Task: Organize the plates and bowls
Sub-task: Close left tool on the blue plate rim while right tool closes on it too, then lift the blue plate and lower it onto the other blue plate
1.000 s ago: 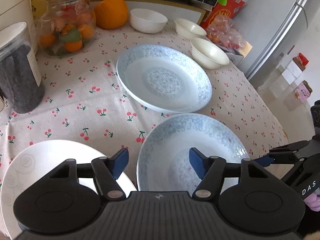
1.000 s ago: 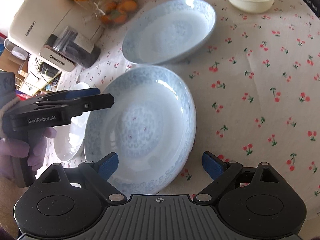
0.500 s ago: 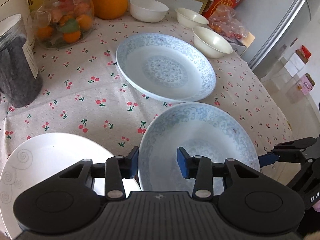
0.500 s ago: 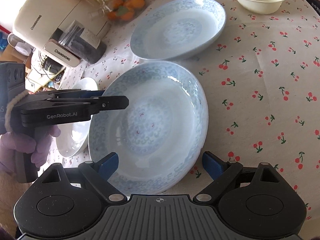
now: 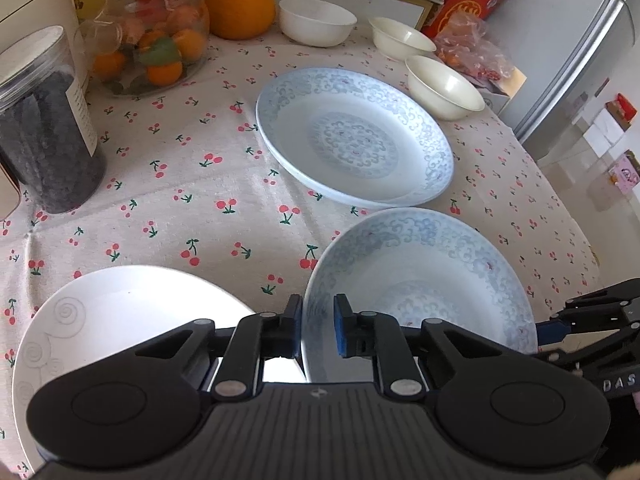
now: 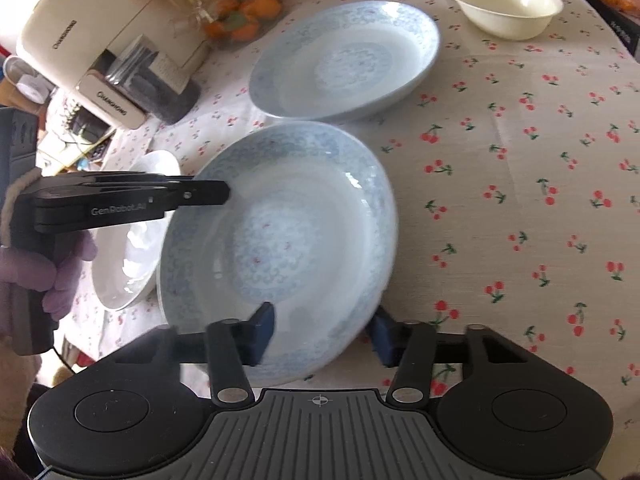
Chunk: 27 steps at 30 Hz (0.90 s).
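My left gripper [image 5: 317,328] is shut on the near left rim of the near blue-patterned plate [image 5: 420,280]; it also shows from the side in the right wrist view [image 6: 224,194]. That plate [image 6: 280,248] is tilted, its left side raised. My right gripper [image 6: 324,336] is partly closed, its fingers straddling the plate's near rim without a clear grip. A second blue-patterned plate [image 5: 356,136] lies behind it. A plain white plate [image 5: 120,320] lies at the near left. Three white bowls [image 5: 316,20] [image 5: 400,38] [image 5: 444,86] stand at the back.
A dark jar [image 5: 44,132] and a glass jar of oranges [image 5: 156,40] stand at the left, with a large orange [image 5: 240,4] behind. A white appliance [image 6: 80,28] sits at the far left. A red bag [image 5: 468,12] and fridge [image 5: 580,60] are at the back right.
My left gripper closed onto the near plate's rim and the plate tipped up. My right gripper's fingers narrowed and moved in around the plate's near edge.
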Each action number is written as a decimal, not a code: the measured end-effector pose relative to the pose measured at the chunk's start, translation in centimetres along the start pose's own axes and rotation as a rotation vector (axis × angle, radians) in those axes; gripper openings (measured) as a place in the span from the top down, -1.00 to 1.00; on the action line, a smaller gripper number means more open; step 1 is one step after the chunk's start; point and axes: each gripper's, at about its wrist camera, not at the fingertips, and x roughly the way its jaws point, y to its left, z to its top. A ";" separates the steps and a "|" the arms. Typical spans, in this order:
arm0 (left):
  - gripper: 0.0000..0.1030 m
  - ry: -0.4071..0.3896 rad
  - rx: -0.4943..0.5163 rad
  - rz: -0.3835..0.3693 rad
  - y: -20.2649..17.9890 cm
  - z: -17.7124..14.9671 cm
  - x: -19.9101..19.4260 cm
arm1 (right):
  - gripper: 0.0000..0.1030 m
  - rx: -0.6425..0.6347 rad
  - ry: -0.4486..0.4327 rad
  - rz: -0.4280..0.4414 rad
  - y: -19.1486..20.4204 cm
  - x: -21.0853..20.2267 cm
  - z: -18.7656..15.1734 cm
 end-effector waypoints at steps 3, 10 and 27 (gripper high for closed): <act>0.73 -0.004 0.001 0.006 -0.1 0.0 0.0 | 0.52 0.026 0.003 -0.013 -0.6 -0.1 0.0; 0.73 -0.019 -0.028 0.011 0.3 0.2 -0.5 | 0.59 0.034 -0.016 0.008 -0.6 -1.0 0.3; 0.73 -0.103 -0.091 -0.038 0.9 0.8 -2.7 | 0.60 0.056 -0.086 0.055 -0.4 -3.2 1.0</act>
